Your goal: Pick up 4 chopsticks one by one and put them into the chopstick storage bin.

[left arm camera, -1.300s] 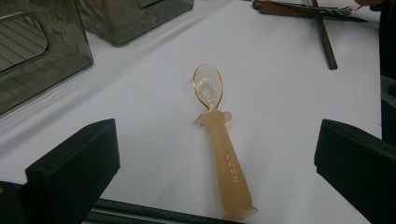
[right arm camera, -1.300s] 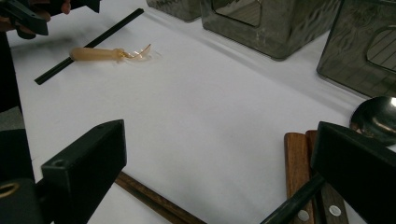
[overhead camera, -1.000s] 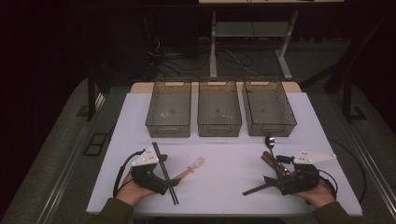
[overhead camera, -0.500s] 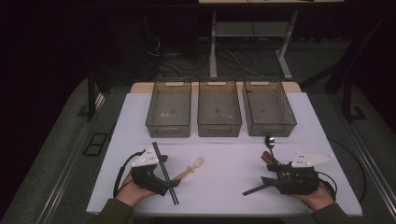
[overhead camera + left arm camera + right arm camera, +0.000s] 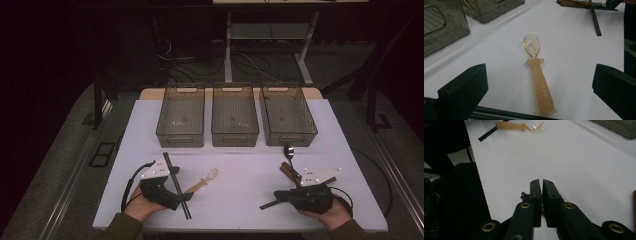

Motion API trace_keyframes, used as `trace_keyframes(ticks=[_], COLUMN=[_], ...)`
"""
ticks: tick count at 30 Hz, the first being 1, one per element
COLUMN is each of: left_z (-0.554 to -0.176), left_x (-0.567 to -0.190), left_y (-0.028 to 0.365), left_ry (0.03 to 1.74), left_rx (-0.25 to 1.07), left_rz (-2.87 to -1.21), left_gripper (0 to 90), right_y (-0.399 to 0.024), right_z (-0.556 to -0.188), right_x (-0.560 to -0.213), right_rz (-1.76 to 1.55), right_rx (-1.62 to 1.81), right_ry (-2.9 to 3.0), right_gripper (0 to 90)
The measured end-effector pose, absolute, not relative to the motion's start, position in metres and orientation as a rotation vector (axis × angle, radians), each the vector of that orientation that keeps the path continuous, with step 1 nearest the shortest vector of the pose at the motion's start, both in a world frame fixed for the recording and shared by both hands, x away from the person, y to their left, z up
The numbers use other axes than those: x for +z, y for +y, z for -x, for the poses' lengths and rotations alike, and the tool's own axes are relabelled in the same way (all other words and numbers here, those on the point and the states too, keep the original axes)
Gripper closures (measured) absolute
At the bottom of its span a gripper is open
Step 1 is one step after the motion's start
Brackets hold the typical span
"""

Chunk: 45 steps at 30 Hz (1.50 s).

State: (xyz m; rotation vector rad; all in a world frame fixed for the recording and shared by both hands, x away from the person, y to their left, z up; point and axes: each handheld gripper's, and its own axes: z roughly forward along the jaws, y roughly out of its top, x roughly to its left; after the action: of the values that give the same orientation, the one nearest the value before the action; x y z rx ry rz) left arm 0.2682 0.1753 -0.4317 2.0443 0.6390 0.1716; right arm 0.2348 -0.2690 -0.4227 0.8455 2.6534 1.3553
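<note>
The jaws of the right gripper [image 5: 542, 185], seen standing wide apart in the earlier pictures, have just been closing and are now brought together until only a thin slit is left between the pads. Whether the thin brown stick [image 5: 268, 204] lying under them is pinched cannot be told. In the high view the right gripper [image 5: 276, 196] is seen narrowed at its tip.
</note>
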Motion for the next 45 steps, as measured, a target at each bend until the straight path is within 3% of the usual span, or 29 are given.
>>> trace_keyframes(ticks=[45], left_z=[-0.268], left_x=[-0.432], left_y=[0.175], left_ry=[0.641], left_rx=[0.163], left_rz=[-2.049], left_gripper=[0.0], right_y=[-0.225], right_z=[-0.238], right_x=[-0.442], right_rz=[-0.7], right_rx=[1.012], right_ry=[2.803], right_gripper=[89.8])
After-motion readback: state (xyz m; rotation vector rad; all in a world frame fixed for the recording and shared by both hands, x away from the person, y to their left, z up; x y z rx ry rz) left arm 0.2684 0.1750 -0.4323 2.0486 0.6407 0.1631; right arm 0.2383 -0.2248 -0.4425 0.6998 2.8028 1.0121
